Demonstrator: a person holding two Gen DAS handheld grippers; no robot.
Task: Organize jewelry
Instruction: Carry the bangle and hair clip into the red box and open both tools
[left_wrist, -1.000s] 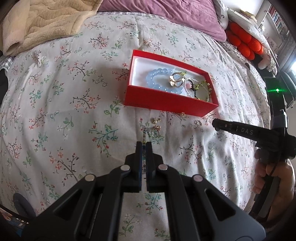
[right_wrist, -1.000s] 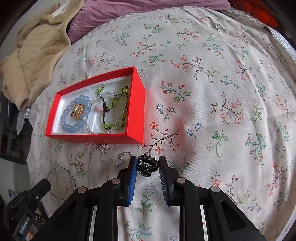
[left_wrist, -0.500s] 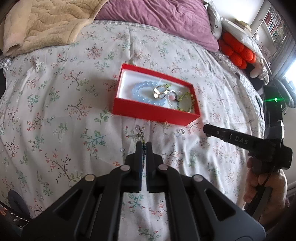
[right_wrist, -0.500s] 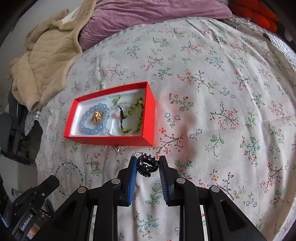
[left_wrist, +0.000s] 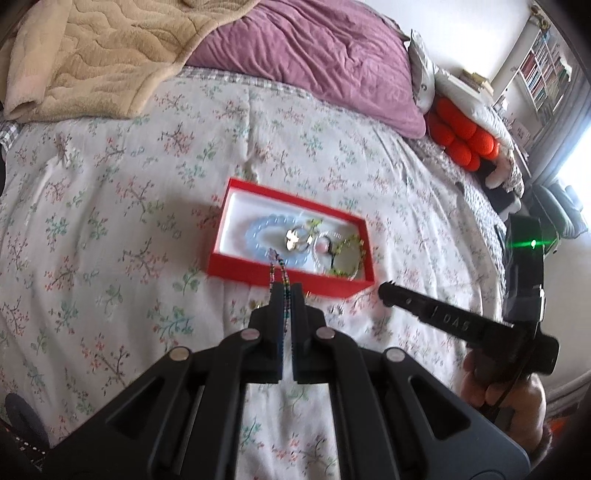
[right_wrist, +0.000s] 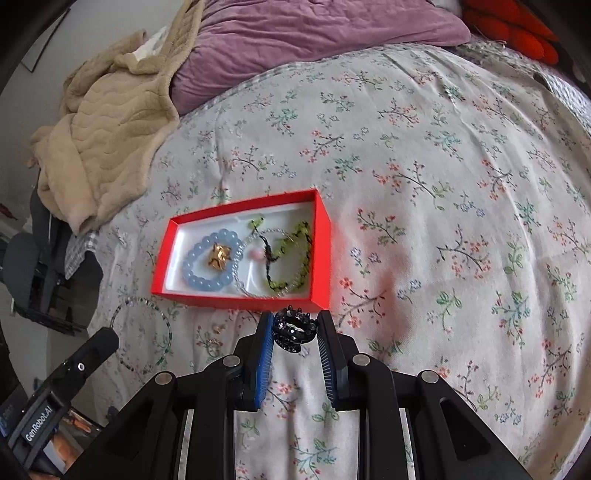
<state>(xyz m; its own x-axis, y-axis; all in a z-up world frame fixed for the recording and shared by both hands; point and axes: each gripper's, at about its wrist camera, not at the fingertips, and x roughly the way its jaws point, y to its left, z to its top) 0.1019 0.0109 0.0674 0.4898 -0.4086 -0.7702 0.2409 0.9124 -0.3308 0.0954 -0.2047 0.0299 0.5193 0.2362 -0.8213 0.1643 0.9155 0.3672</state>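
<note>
Flanking the red box (right_wrist: 321, 254): beige blanket (right_wrist: 110, 122), purple pillow (right_wrist: 314, 37).

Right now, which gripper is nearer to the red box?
The right gripper, shut on a black ring, hovers just before the red box's near wall. The left gripper, pinching a beaded chain, sits slightly farther back.

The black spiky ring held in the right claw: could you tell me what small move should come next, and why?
Probably carry the black spiky ring forward over the open red rectangular box before releasing. The right claw grips it just short of the box's near wall, above the floral bedspread. The white interior already holds bracelets, so the bare corner left of the pale blue bead bracelet looks safest.
</note>
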